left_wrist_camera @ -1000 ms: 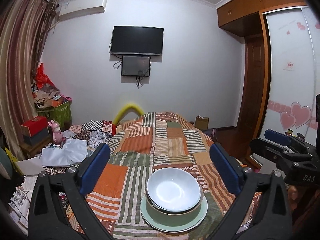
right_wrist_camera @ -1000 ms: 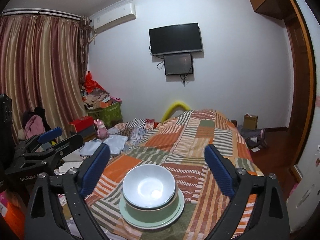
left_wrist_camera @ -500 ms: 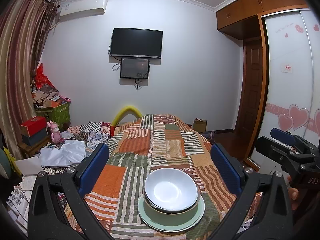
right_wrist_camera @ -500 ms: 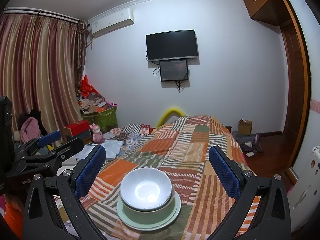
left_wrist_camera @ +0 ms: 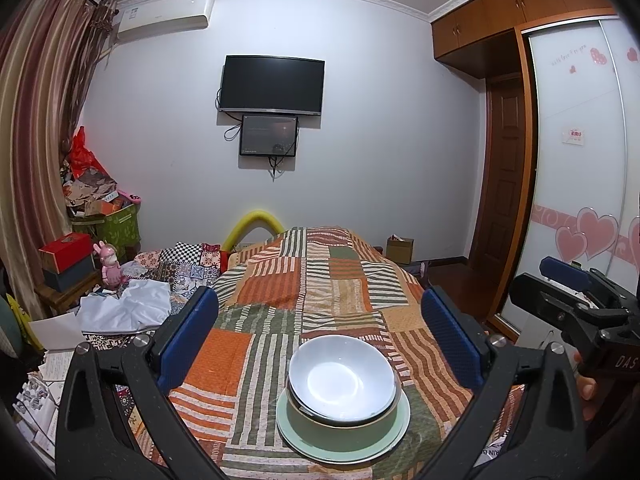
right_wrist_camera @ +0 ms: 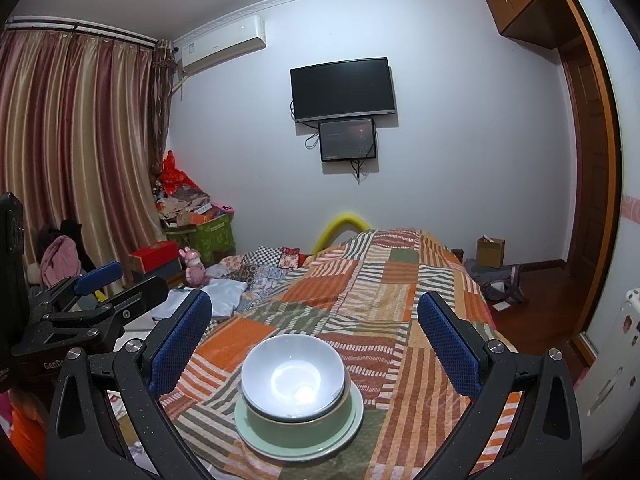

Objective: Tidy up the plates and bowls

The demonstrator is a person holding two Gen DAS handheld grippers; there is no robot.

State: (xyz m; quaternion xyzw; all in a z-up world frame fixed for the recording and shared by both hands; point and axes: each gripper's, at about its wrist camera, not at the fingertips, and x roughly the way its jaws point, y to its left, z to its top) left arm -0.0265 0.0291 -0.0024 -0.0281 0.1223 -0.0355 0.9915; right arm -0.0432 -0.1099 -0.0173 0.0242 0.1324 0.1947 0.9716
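Note:
A white bowl (left_wrist_camera: pixel 342 384) sits nested in a green bowl (left_wrist_camera: pixel 344 430), which stands on a pale green plate (left_wrist_camera: pixel 296 438) on the patchwork bedspread (left_wrist_camera: pixel 280 292). The same stack shows in the right wrist view: white bowl (right_wrist_camera: pixel 292 378), green bowl (right_wrist_camera: pixel 300 430), plate (right_wrist_camera: pixel 356 420). My left gripper (left_wrist_camera: pixel 320 340) is open and empty, held above and behind the stack. My right gripper (right_wrist_camera: pixel 314 338) is open and empty, also above and behind the stack. Each gripper shows at the edge of the other's view, the right one (left_wrist_camera: pixel 576 296) and the left one (right_wrist_camera: pixel 96 292).
The bed runs away toward the far wall with a TV (left_wrist_camera: pixel 272 84). Clothes, boxes and a pink toy (left_wrist_camera: pixel 110 264) are piled left of the bed. A wardrobe with sliding doors (left_wrist_camera: pixel 580 160) and a wooden door (left_wrist_camera: pixel 502 176) stand on the right.
Both grippers have risen and tilted up slightly; the stack sits a little lower in both views. The stack itself has not moved and both grippers stay open.

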